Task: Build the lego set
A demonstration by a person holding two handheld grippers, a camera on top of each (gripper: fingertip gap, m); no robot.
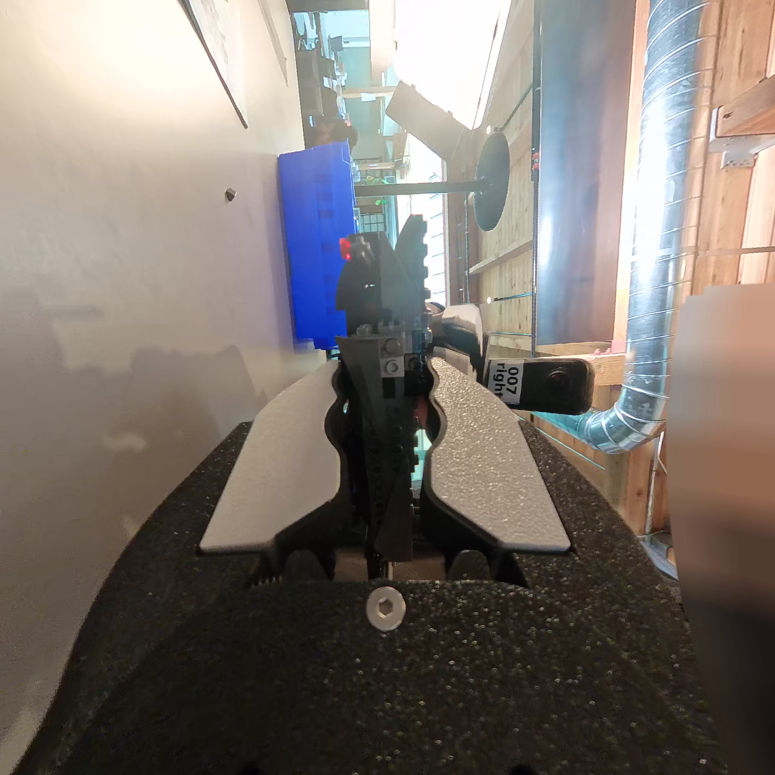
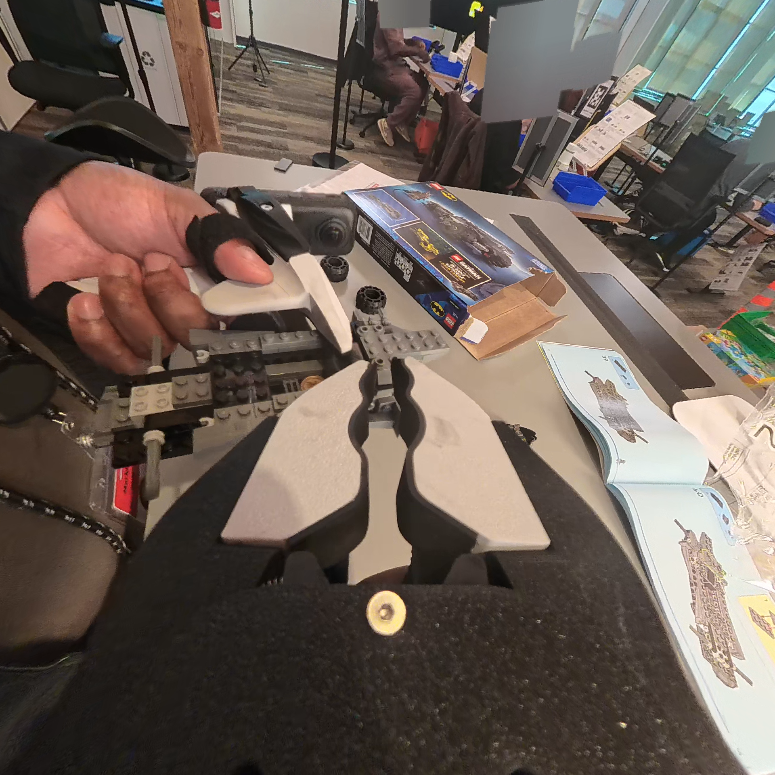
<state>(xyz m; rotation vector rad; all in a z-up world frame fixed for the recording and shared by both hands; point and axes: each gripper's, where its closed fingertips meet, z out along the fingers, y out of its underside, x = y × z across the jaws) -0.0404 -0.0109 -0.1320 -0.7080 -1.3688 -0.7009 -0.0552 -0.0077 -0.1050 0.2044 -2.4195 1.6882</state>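
1. The right gripper [image 2: 382,369] pinches a small grey brick sub-assembly [image 2: 398,341], its dark pads pressed on the narrow stem below the studded plate. A black wheel [image 2: 370,298] sits at that piece's far end, though whether it is attached is hard to tell.
2. The left gripper [image 1: 383,377] is clamped on a long black and dark grey brick model [image 1: 377,419], held above the table. In the right wrist view the model [image 2: 201,390] runs leftward from the white fingers [image 2: 323,310], with a hand [image 2: 126,260] working the handles.
3. On the grey table [image 2: 503,386] lies an open instruction booklet [image 2: 654,453], with clear plastic bags [image 2: 755,453] at the right edge.
4. Farther back lies a printed cardboard box [image 2: 440,243] on its side, its torn end flap open; the visible opening shows only bare cardboard. A second black wheel [image 2: 334,268] rests beside it.
5. A blue bin [image 1: 318,251] stands at the table's far edge in the left wrist view; its contents are hidden.
6. Beyond are office chairs, a wooden post [image 2: 193,71], a seated person [image 2: 394,75], more blue bins [image 2: 578,188] on other desks, and large windows.
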